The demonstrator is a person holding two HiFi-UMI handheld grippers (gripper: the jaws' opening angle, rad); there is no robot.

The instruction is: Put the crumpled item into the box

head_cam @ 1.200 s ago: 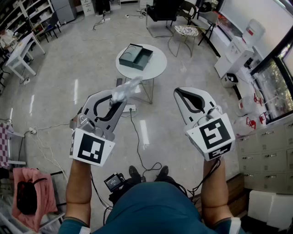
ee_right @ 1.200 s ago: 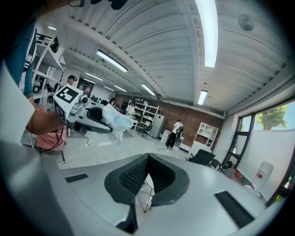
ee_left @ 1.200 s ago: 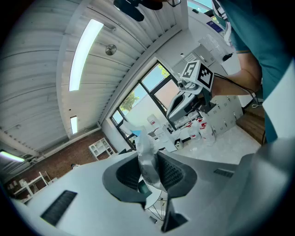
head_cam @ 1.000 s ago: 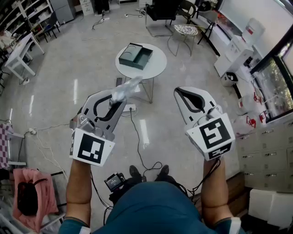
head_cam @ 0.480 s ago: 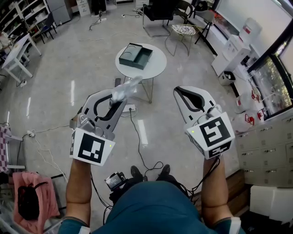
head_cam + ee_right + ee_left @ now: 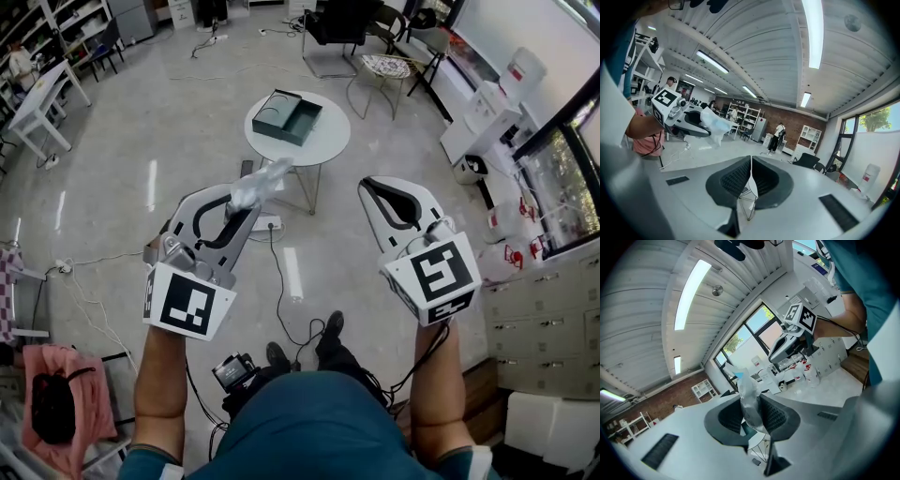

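crumpled item (image 6: 260,184): pale plastic wad, clamped in L gripper (image 6: 246,204) fingers (image 6: 774,416), up in the air, well apart from box (image 6: 289,116). Box lies open on round bench (image 6: 323,150) ahead. R gripper (image 6: 377,195): fingers together, nothing btwn. Step looks like carry; next needs wad over box, then let go. Count: 1 item, 1 box, 1 bench, 2 grippers.

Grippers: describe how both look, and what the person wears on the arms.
Both the left gripper and right gripper have light grey shells with black ribbed pads, each carrying a white cube with black square markers. A black cable trails from the right one. The shirt is teal, short-sleeved.
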